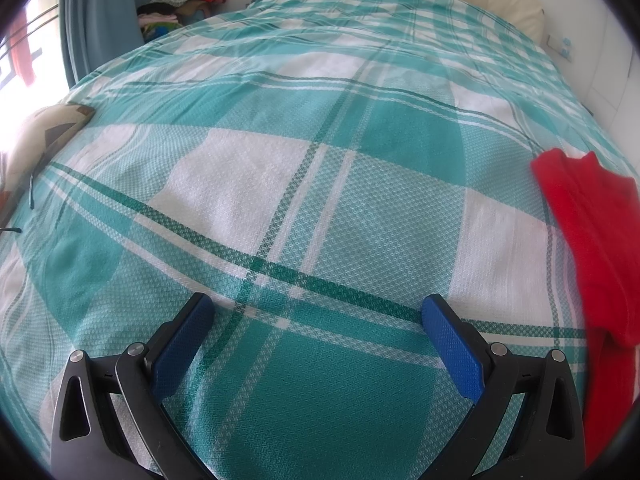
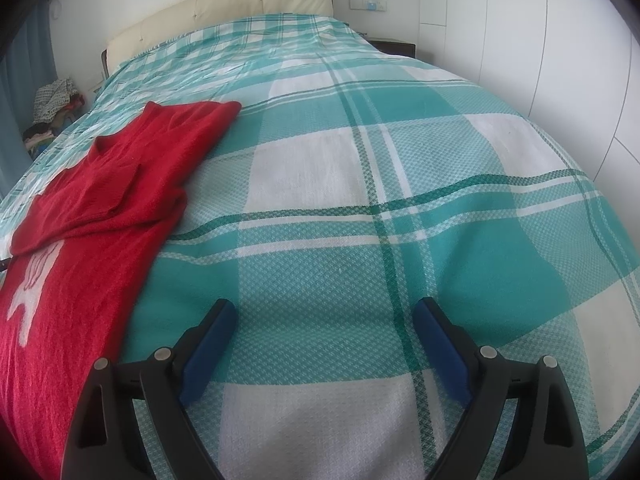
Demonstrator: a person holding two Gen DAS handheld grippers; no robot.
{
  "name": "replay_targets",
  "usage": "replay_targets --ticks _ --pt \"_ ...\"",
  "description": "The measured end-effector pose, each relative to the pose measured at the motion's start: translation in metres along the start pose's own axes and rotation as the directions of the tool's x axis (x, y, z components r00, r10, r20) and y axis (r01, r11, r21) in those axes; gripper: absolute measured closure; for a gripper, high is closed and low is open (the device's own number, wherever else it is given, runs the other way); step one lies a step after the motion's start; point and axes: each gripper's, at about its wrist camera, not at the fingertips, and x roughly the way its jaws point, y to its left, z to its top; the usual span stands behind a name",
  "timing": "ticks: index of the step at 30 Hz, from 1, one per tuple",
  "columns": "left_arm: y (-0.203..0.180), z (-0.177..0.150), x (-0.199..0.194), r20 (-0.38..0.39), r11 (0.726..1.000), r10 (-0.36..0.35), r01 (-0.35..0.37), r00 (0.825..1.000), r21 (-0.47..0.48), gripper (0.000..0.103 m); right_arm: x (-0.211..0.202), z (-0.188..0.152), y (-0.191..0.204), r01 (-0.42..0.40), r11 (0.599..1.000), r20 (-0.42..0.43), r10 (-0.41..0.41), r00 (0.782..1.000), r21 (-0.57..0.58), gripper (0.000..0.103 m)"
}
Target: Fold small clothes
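A bed (image 2: 400, 160) under a teal-and-white plaid cover fills the room, its cream padded headboard (image 2: 224, 12) at the far end. White wardrobe doors (image 2: 560, 40) stand right; a blue curtain (image 1: 96, 12) and bright window (image 1: 16, 60) left.

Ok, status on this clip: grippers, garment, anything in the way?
Left gripper open, empty, over the bedspread. Right gripper open, empty. Red sweater flat between them, one sleeve folded across, untouched. Nothing in the way.

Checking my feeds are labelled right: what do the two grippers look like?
Both look identical: the left gripper and right gripper have black angular linkage arms with silver round pivot pins and blue textured finger pads. No cables, markings or sleeves show.
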Motion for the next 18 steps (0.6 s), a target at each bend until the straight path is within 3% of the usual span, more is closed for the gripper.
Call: replay_targets --ticks 18 --pt "0.0002 0.0 -0.0002 0.0 1.0 0.0 0.0 1.0 0.0 0.0 0.0003 0.0012 0.0018 0.007 1.0 -0.002 -0.007 1.0 -0.005 0.012"
